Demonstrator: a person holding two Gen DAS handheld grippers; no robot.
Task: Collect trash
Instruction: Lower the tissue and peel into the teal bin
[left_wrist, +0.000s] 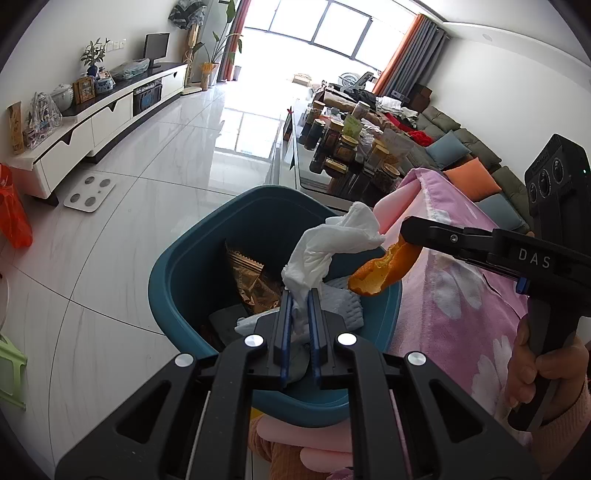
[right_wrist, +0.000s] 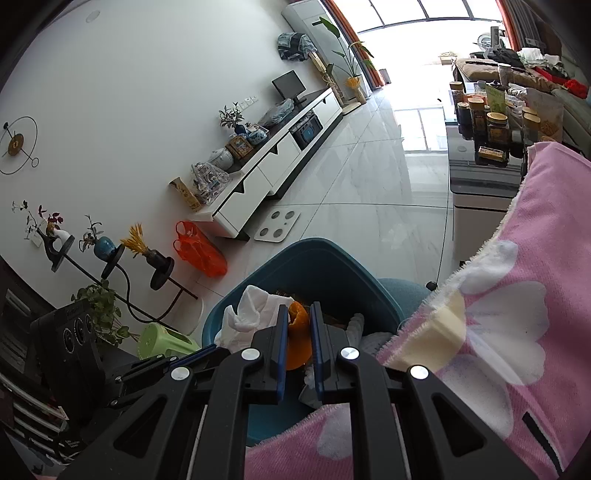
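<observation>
A teal trash bin stands on the floor right below both grippers. My left gripper is shut on a crumpled white tissue that sticks up over the bin's opening. My right gripper is shut on a piece of orange peel, seen from the side as the peel hanging at the bin's right rim. In the left wrist view the right gripper comes in from the right, held by a hand. Inside the bin lie a golden snack wrapper and other paper scraps.
A pink flowered blanket lies to the right of the bin. Behind it a glass coffee table holds several jars. A white scale, an orange plastic bag and a green stool stand on the tiled floor to the left.
</observation>
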